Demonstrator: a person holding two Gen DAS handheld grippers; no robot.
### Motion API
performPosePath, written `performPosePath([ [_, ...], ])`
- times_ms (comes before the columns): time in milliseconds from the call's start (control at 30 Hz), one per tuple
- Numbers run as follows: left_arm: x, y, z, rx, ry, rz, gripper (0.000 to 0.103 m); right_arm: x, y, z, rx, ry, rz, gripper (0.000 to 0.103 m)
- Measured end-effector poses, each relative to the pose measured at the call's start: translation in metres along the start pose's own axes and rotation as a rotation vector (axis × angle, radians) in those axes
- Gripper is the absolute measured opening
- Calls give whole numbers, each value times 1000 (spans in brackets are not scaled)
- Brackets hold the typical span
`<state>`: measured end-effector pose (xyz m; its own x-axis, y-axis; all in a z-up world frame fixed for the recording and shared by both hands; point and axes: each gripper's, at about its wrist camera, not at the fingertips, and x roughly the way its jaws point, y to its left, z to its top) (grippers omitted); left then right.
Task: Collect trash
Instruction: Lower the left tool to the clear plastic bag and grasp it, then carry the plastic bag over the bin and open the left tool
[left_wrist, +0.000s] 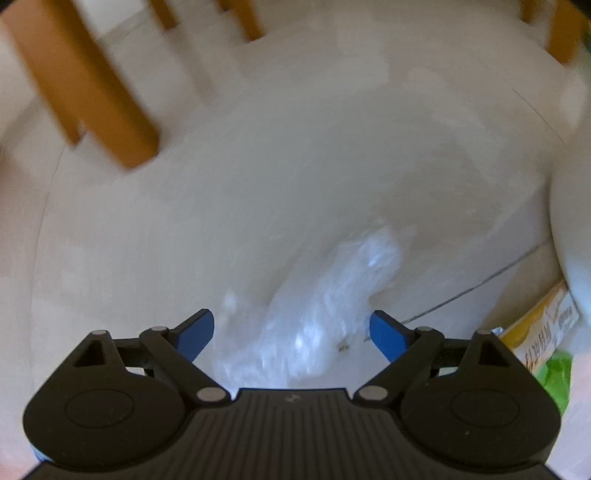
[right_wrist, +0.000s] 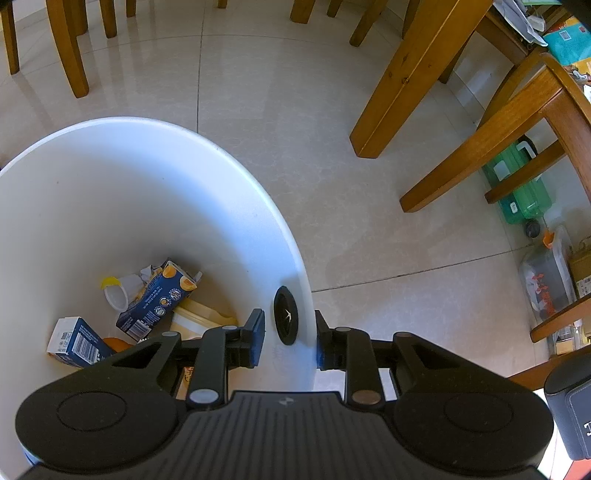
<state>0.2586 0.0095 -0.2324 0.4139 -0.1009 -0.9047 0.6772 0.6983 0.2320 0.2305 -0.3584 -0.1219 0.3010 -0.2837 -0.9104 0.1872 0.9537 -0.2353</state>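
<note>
A crumpled clear plastic bag (left_wrist: 325, 302) lies on the pale tiled floor, blurred in the left wrist view. My left gripper (left_wrist: 291, 321) hangs open just above it, one blue fingertip (left_wrist: 201, 328) on each side, and neither pad presses on the plastic. My right gripper (right_wrist: 288, 339) is shut on the wall of the white bin (right_wrist: 147, 177), one finger inside and one outside, beside a black disc (right_wrist: 286, 319) on the wall. In the bin lie a blue and orange juice carton (right_wrist: 159, 295), a dark blue box (right_wrist: 77, 341) and a cream cup (right_wrist: 195, 321).
The white bin's side (left_wrist: 569, 221) stands at the right of the bag, with a yellow carton (left_wrist: 543, 325) and something green (left_wrist: 557, 373) by it. Wooden chair legs (left_wrist: 85, 85) rise beyond. Table legs (right_wrist: 406, 81), a green case (right_wrist: 521, 184) and a plastic sack (right_wrist: 546, 273) crowd the right.
</note>
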Motion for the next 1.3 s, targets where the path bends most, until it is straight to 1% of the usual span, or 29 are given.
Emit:
performPosePath([
  [100, 2, -12, 4, 73, -12, 7, 91, 0, 1, 0, -2, 0, 0, 32],
  [167, 7, -13, 7, 77, 2, -6, 85, 1, 1, 0, -2, 0, 0, 32],
  [233, 11, -15, 5, 70, 23, -14, 72, 1, 1, 0, -2, 1, 1, 32],
  [300, 17, -13, 2, 61, 41, -18, 65, 1, 1, 0, -2, 1, 2, 33],
  [333, 17, -13, 1, 57, 44, -22, 58, 1, 1, 0, -2, 0, 2, 33],
  [433, 14, -11, -2, 57, 37, -36, 48, 0, 1, 0, -2, 0, 4, 33],
  [500, 14, -10, -3, 61, 31, -35, 45, 0, 1, 0, -1, 0, 4, 33],
  [667, -1, -11, -4, 69, 22, -47, 43, 1, 1, 1, -4, 1, 4, 32],
  [833, -23, -7, -3, 57, 18, -94, 43, 1, 1, 1, -4, 1, 3, 32],
  [933, -39, -3, -1, 80, 25, -105, 43, 1, 1, 1, -9, -1, 5, 32],
  [1200, -119, 10, 8, 116, 37, -202, 43, 2, 1, 1, 3, 2, 12, 32],
  [1300, -158, 14, 20, 125, 27, -266, 43, 1, 0, 1, 5, 2, 18, 32],
])
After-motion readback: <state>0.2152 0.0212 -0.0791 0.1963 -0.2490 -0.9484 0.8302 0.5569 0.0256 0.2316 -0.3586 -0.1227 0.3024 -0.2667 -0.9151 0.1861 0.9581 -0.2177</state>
